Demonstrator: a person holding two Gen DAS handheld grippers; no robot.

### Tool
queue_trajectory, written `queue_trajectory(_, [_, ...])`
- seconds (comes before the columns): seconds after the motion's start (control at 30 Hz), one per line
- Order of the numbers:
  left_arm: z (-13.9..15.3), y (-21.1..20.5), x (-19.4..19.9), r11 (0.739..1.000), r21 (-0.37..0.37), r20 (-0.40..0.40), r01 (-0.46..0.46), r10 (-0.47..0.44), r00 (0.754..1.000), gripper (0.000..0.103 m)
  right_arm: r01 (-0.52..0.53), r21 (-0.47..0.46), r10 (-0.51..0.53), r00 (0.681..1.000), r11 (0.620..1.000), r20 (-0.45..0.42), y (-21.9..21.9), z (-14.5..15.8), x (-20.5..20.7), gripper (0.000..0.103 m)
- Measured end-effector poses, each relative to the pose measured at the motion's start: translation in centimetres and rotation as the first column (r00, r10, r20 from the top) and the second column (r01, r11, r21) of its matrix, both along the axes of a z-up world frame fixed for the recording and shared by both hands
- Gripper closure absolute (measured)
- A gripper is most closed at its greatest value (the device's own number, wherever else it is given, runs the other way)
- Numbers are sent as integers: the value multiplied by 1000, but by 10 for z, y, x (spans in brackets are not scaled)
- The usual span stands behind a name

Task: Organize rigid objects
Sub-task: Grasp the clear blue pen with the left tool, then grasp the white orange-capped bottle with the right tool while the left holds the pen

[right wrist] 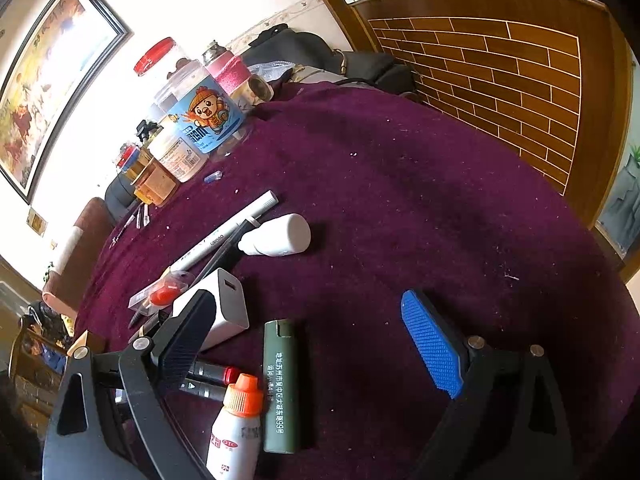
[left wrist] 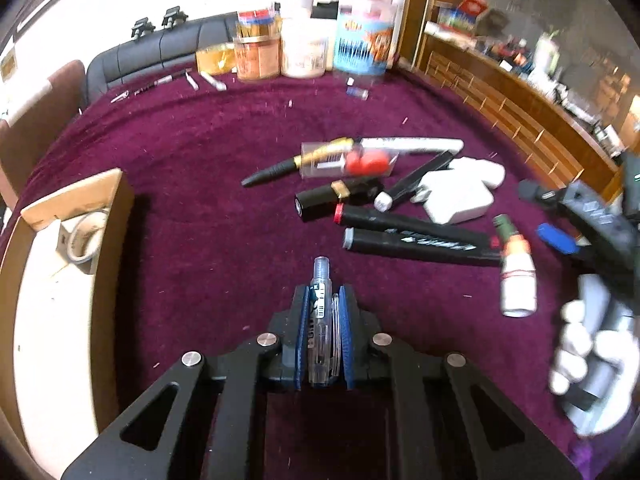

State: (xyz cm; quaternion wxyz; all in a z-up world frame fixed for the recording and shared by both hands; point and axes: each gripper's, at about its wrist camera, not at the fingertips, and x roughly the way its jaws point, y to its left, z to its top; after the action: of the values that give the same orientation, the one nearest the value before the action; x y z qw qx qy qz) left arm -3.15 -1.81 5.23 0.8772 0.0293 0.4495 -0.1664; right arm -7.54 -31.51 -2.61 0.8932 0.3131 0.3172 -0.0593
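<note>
My left gripper (left wrist: 325, 292) is shut on a clear pen (left wrist: 320, 312) and holds it above the purple cloth. To its left stands an open cardboard box (left wrist: 60, 264) with a tape roll (left wrist: 86, 238) inside. Ahead lie two black markers (left wrist: 416, 236), a lipstick (left wrist: 336, 198), a white charger (left wrist: 456, 196) and a small white bottle (left wrist: 518, 280). My right gripper (right wrist: 316, 340) is open, its jaws wide apart over an olive green lighter (right wrist: 280, 388) and the white orange-capped bottle (right wrist: 236, 428). It also shows at the right edge of the left wrist view (left wrist: 560, 220).
Several jars (left wrist: 360, 28) stand at the table's far edge, also in the right wrist view (right wrist: 196, 108). A white pen (right wrist: 224, 236), a white dropper bottle (right wrist: 280, 236) and the charger (right wrist: 216, 308) lie left of my right gripper. A wooden cabinet (right wrist: 500, 68) stands beyond the table.
</note>
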Motion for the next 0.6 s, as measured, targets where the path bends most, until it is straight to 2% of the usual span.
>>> queue_trajectory(0.13, [26, 23, -17, 996, -93, 26, 5, -3, 1000, 91, -2, 7, 2, 1000, 1000, 1, -1, 0, 0, 9])
queue_trajectory(0.2, [35, 37, -25, 992, -129, 39, 2, 3, 999, 91, -3, -32, 2, 1000, 999, -26, 3, 3, 0, 14])
queue_trajectory(0.3, [42, 53, -33, 988, -153, 51, -8, 16, 999, 91, -49, -120, 43, 998, 992, -46, 17, 13, -9, 27])
queue_trajectory(0.37, [43, 64, -38, 987, -158, 57, -21, 30, 998, 91, -85, -149, 78, 996, 985, -46, 27, 19, -20, 27])
queue_trajectory(0.5, [41, 83, -43, 980, -191, 54, -53, 65, 996, 91, -120, -266, 114, 993, 957, -37, 52, 36, -39, 27])
queue_trajectory(0.6, [39, 92, -45, 975, -214, 54, -64, 77, 996, 91, -170, -316, 158, 985, 933, -64, 74, 37, -38, 27])
